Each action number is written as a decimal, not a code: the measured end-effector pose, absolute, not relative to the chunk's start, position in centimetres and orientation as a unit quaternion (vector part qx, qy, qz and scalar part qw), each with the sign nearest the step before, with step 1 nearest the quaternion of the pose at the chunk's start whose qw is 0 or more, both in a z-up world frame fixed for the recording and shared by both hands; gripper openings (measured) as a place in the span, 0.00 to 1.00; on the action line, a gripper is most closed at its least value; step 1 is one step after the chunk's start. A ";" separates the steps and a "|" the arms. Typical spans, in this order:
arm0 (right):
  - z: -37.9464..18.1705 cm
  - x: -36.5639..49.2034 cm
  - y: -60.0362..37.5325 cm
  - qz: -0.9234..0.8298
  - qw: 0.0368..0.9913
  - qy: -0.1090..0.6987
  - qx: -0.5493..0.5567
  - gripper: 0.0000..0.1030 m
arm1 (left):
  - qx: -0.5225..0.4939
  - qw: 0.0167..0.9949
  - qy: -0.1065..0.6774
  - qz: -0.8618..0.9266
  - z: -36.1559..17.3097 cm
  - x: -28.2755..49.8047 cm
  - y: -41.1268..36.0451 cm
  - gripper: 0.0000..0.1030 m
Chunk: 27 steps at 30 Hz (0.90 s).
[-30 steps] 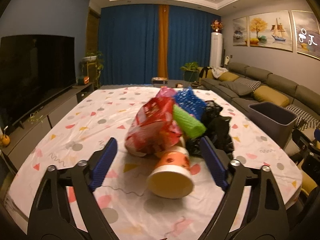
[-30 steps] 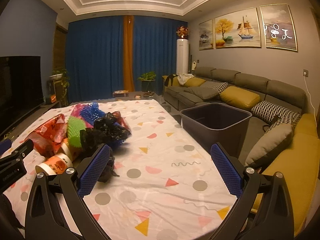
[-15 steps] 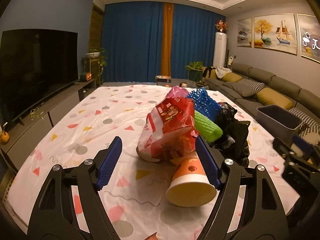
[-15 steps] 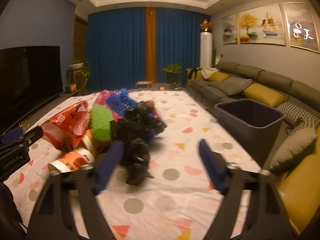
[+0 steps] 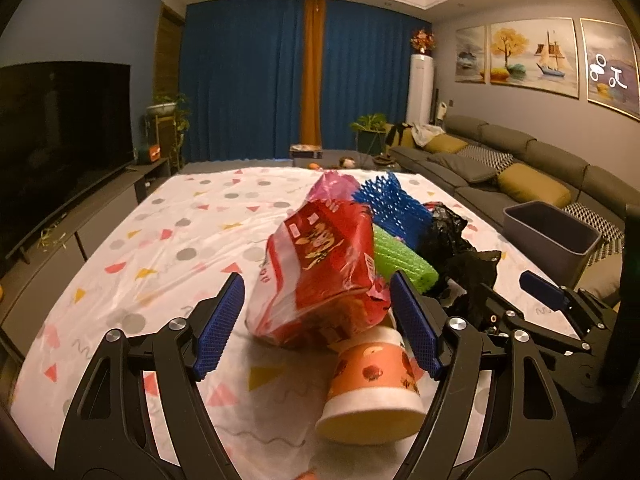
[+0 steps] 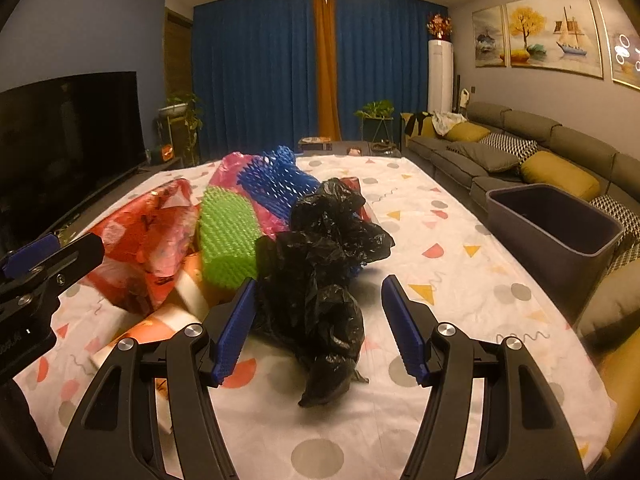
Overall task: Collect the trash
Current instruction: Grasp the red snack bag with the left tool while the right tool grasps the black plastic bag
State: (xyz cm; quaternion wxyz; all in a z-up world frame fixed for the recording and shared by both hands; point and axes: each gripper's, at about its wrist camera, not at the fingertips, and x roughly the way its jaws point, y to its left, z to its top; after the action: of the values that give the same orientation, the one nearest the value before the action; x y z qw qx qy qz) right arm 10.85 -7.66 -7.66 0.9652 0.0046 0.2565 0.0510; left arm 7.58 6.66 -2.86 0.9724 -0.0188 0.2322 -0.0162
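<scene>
A pile of trash lies on the patterned tablecloth (image 5: 168, 248). My left gripper (image 5: 316, 328) is open, its blue pads either side of a red snack bag (image 5: 320, 268); an orange paper cup (image 5: 372, 392) lies on its side just below. My right gripper (image 6: 320, 328) is open, straddling a crumpled black plastic bag (image 6: 320, 280), which also shows in the left wrist view (image 5: 452, 252). Green foam netting (image 6: 228, 236), blue foam netting (image 6: 276, 180) and a pink bag (image 6: 228, 168) lie behind. The grey trash bin (image 6: 552, 220) stands right of the table.
A grey sofa (image 6: 540, 152) with yellow cushions runs along the right wall behind the bin. A large TV (image 5: 60, 128) on a low cabinet stands to the left. Blue curtains and plants are at the far end. The right gripper shows at the left view's right edge (image 5: 552, 300).
Both grippers have moved forward into the pile. The left now brackets the red snack bag; the right swung left from the bare cloth and now brackets the black bag. Both stay open.
</scene>
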 end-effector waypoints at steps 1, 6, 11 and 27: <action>-7.8 11.1 -7.7 0.052 0.965 0.259 0.006 0.60 | -0.020 0.971 0.238 -0.018 -3.0 8.0 6.7 0.61; -8.3 12.0 -7.5 0.062 0.959 0.278 0.006 0.35 | -0.035 0.964 0.264 -0.031 -3.7 9.4 7.3 0.46; -8.5 12.0 -7.3 0.076 0.956 0.283 0.006 0.17 | -0.043 0.963 0.264 -0.040 -3.8 9.4 7.5 0.22; -5.7 7.6 -9.2 0.075 0.969 0.235 0.008 0.03 | -0.077 0.972 0.219 -0.037 -1.2 6.6 9.3 0.06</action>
State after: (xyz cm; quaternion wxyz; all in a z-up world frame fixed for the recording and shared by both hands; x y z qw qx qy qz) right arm 7.61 -9.23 -5.72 0.9691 0.0075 0.2348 0.0751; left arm 6.56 9.26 -1.20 0.9720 -0.0772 0.2188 -0.0366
